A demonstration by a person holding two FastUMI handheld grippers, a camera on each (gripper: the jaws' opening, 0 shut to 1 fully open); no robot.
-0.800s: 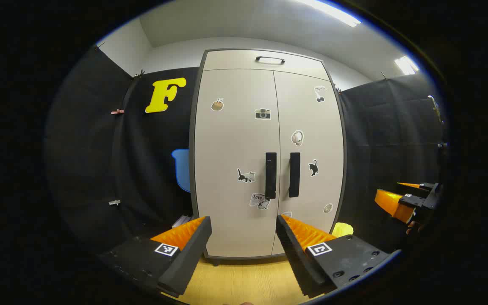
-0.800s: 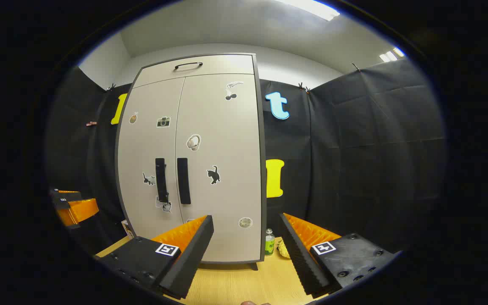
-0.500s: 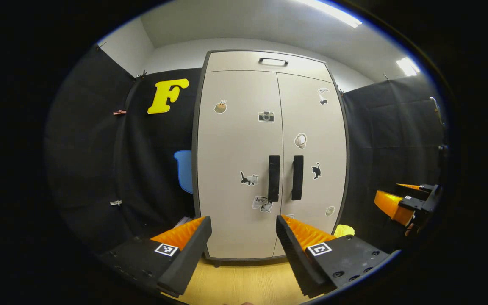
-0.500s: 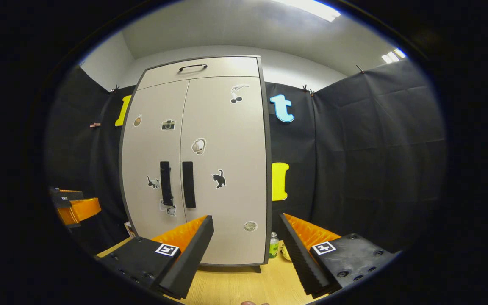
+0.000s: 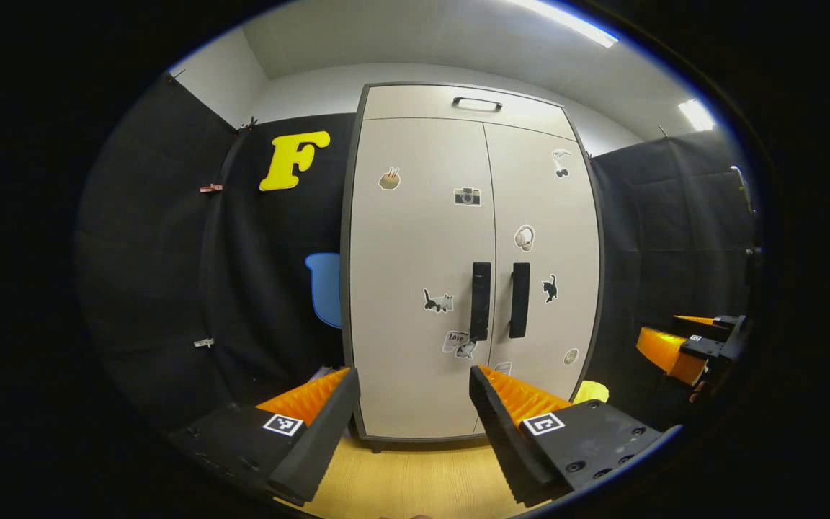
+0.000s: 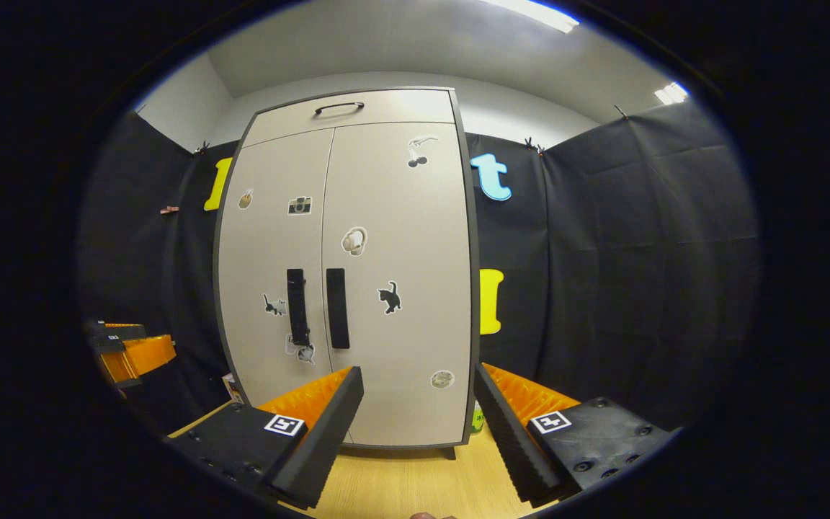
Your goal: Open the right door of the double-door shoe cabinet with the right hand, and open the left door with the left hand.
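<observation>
A tall pale double-door shoe cabinet (image 5: 415,238) (image 6: 400,216) stands ahead with both doors closed. Two black vertical handles sit side by side at the middle seam: the left door handle (image 5: 480,311) (image 6: 297,306) and the right door handle (image 5: 519,310) (image 6: 336,308). Small stickers dot both doors. My left gripper (image 5: 413,393) is open, well short of the cabinet, holding nothing. My right gripper (image 6: 418,389) is also open and empty, equally far back. The right gripper (image 5: 689,346) shows at the right edge of the left gripper view, and the left gripper (image 6: 127,349) at the left edge of the right gripper view.
Above the doors is a top panel with a black handle (image 5: 477,104). The cabinet stands on a light wooden floor (image 5: 415,476). A yellow object (image 5: 591,391) and a green bottle (image 6: 475,418) sit at the cabinet's right foot. Black cloth walls close in on both sides.
Both views have drifted, so the cabinet sits a little further right in each. The grippers stay open and the doors stay closed.
</observation>
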